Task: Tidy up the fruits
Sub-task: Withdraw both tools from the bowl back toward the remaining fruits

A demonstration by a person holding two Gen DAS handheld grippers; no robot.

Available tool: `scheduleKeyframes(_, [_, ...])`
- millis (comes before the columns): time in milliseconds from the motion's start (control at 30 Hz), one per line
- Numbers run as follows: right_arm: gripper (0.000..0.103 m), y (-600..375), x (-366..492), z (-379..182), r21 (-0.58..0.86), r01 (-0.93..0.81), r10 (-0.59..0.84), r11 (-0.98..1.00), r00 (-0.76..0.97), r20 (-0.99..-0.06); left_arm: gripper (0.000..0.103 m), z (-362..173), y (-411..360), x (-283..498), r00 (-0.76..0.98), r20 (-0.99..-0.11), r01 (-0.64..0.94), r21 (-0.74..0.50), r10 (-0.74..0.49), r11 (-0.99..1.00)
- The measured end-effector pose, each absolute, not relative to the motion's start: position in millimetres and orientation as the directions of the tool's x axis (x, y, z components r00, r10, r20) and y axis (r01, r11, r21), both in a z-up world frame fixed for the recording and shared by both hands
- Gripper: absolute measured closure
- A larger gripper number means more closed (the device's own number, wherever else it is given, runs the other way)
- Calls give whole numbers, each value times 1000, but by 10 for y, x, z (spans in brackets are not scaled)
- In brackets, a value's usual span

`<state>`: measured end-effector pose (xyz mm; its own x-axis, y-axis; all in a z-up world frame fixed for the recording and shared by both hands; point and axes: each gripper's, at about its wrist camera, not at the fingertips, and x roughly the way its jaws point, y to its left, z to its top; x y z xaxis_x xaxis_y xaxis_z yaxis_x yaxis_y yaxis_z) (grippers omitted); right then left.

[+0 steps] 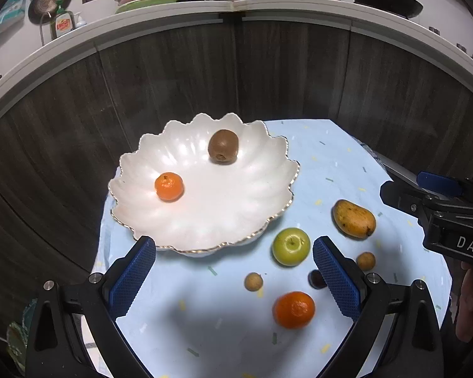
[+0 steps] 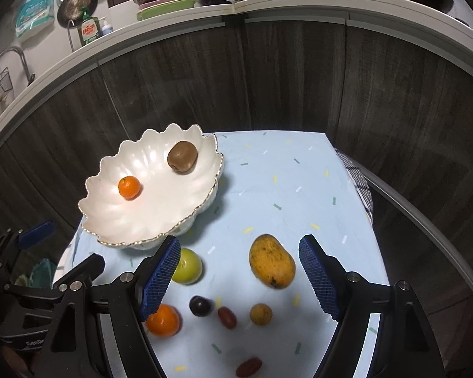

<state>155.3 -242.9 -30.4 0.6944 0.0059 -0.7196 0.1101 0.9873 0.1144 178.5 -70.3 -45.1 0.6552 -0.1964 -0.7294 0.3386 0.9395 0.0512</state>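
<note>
A white scalloped bowl [image 1: 236, 214] [image 2: 160, 217] holds a kiwi [image 1: 223, 146] [image 2: 182, 157] and a small orange [image 1: 169, 186] [image 2: 129, 187]. On the light blue cloth lie a green apple [image 1: 290, 246] [image 2: 189, 266], a mango [image 1: 353, 218] [image 2: 271, 265], a larger orange [image 1: 294, 310] [image 2: 162, 320], two brown longans [image 1: 253, 282] [image 1: 365, 260], a dark plum [image 2: 200, 305] and red dates [image 2: 227, 317] [image 2: 248, 367]. My left gripper [image 1: 233, 283] is open and empty above the cloth. My right gripper [image 2: 238, 278] is open and empty, with the mango between its fingers further ahead.
The small table stands against dark wood cabinet fronts under a white counter edge [image 1: 236, 9]. The counter carries pans, plates, teapots and a dish soap bottle [image 2: 90, 30]. A checked towel [image 2: 359, 186] hangs at the table's right edge.
</note>
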Motion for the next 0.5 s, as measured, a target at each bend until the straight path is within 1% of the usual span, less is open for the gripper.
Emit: scheduleKeyframes(500, [25,-2433,1225,-463,43,98,-41,994,722,-691,1,-668,-826,1537,656,-722,375,59,-220,925])
